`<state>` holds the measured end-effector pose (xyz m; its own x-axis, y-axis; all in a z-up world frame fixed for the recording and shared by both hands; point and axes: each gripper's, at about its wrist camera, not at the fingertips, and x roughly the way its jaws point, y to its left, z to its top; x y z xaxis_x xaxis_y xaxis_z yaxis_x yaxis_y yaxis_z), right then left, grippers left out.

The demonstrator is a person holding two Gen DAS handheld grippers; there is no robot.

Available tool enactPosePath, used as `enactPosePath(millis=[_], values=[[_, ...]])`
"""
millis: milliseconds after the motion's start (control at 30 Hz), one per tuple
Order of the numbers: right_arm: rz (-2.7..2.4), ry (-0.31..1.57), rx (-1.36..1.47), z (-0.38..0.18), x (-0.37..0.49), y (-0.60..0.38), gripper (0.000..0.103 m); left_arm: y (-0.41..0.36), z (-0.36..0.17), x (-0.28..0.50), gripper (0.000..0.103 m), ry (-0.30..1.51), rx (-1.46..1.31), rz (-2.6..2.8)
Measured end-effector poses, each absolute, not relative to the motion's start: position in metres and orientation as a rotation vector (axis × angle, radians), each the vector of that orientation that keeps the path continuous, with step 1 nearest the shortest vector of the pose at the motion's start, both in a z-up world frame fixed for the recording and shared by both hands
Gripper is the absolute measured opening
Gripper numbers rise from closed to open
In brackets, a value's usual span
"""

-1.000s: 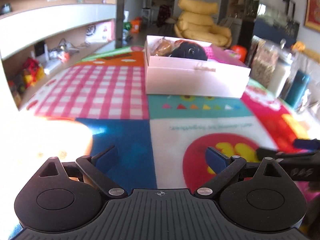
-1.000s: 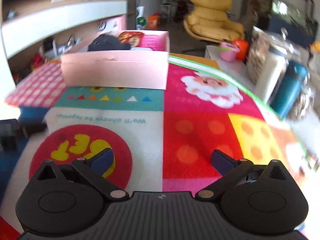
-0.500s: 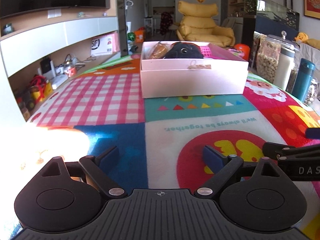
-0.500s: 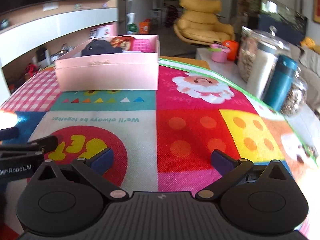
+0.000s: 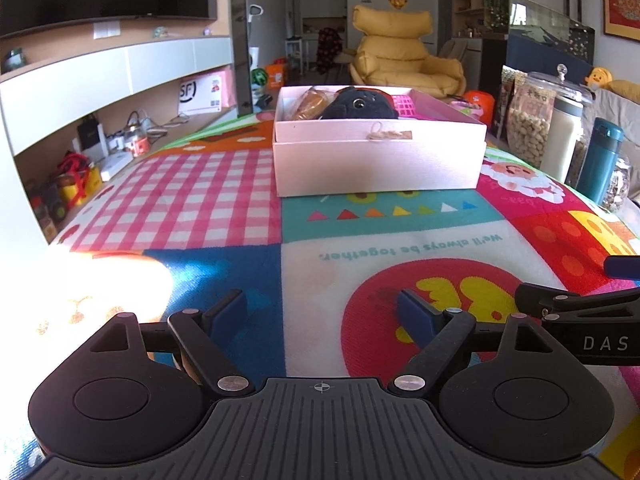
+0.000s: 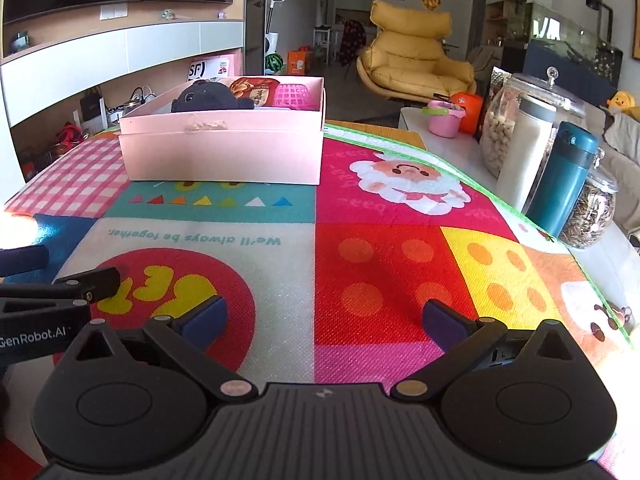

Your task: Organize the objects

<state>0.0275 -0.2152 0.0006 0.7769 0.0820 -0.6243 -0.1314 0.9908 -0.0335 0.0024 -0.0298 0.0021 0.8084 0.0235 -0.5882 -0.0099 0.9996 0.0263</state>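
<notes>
A pale pink open box (image 5: 378, 160) stands at the far middle of the colourful mat; it also shows in the right wrist view (image 6: 222, 152). Inside it lie a black plush toy (image 5: 358, 104), a brown snack packet (image 5: 310, 104) and a pink plastic basket (image 5: 404, 105). My left gripper (image 5: 322, 314) is open and empty, low over the mat's near edge. My right gripper (image 6: 324, 318) is open and empty, beside the left one, which shows at the left edge of the right wrist view (image 6: 52, 292). Both are well short of the box.
Along the mat's right edge stand a teal flask (image 6: 562, 178), a white bottle (image 6: 524, 152), a glass jar of nuts (image 6: 504, 128) and a smaller jar of seeds (image 6: 588, 216). A pink cup (image 6: 444, 118) sits behind them. Shelving lies left, a yellow armchair (image 5: 400, 56) beyond.
Both grippers have tilted up and levelled, so the box and room now sit squarer in view. The jaws stay open and nothing on the mat has moved.
</notes>
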Motion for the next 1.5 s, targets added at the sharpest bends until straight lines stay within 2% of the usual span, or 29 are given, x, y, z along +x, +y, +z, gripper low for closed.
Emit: enactPosePath(millis=[1500], values=[[0.116, 0.655, -0.032, -0.0034, 0.0242, -0.2194, 0.103, -0.0334, -0.0003, 0.0, 0.089, 0.632, -0.003, 0.017]])
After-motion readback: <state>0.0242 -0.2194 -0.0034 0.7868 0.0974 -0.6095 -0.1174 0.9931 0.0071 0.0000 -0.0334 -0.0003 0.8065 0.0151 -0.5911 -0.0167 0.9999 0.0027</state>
